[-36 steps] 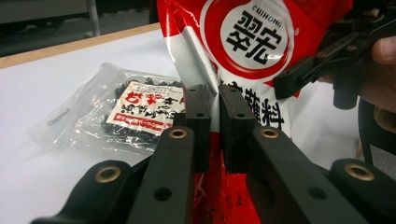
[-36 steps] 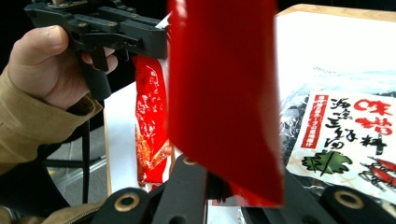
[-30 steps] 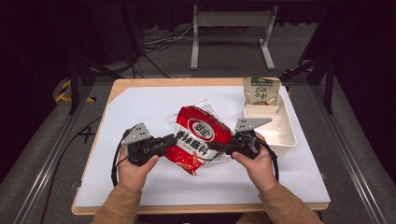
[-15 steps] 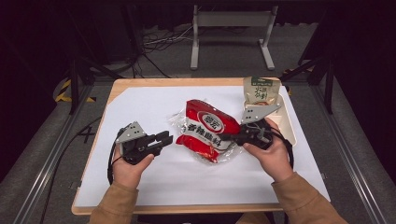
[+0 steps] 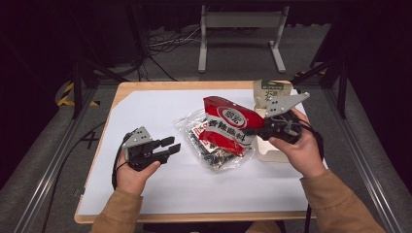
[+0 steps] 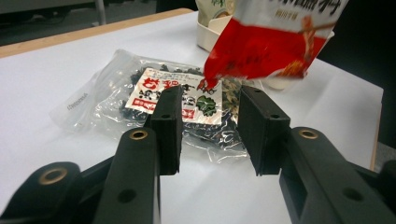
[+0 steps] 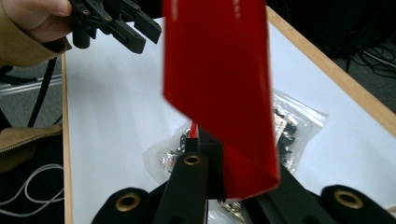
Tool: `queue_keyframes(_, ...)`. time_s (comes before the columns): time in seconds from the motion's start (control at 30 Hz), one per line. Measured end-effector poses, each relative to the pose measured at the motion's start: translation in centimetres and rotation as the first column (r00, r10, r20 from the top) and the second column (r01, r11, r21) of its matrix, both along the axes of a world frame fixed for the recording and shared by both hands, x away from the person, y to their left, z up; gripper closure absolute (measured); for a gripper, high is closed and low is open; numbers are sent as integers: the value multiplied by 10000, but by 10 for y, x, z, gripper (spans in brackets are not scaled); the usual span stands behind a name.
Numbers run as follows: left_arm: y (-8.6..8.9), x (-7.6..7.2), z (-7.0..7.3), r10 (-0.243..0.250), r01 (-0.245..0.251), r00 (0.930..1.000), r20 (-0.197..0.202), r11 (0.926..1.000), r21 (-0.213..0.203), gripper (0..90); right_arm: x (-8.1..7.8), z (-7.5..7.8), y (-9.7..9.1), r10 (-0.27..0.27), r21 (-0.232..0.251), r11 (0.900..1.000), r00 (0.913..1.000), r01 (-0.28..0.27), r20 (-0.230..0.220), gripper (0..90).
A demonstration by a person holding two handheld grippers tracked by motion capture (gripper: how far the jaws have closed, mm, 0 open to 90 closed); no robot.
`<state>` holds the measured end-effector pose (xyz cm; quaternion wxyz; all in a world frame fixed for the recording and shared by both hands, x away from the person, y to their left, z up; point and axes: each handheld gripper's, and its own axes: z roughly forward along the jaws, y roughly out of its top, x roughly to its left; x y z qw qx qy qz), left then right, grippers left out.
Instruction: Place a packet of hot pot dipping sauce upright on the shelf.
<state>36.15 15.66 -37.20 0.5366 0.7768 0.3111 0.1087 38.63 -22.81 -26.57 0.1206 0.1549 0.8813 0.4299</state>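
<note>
We see the red snack bag point(image 5: 228, 125) lifted off the bench point(image 5: 145, 107), long axis tilted, clamped at its right edge by the right gripper point(image 5: 257, 130). Left gripper point(image 5: 170, 145) gapes, well left of it.

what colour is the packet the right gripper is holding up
Mostly red, with a white panel of dark print on its front; the red packet shows best in the high view.

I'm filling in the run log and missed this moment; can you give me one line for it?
right gripper: shut on red packet, lifted | left gripper: open, holding nothing | clear bag: flat on table | white tray: beside packet
</note>
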Motion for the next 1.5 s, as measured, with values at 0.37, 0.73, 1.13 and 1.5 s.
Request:
queue_keyframes(0.37, 7, 3, -3, 35, -29, 9995, -312, 9998, 213, 570, 8, 27, -25, -66, -731, 9973, 9993, 93, 372, 894)
queue_keyframes(0.73, 17, 5, -6, 216, -197, 9990, -391, 9987, 468, 535, 21, 36, -49, -359, -928, 9949, 9988, 387, 321, 893)
queue_keyframes(1.13, 22, 7, -9, 305, -274, 9979, -579, 9982, 540, 518, 37, 45, -72, -655, -1067, 9918, 9965, 708, 521, 893)
queue_keyframes(1.5, 26, 8, -12, 502, -465, 9968, -621, 9972, 593, 486, 52, 48, -90, -854, -1322, 9864, 9921, 972, 924, 893)
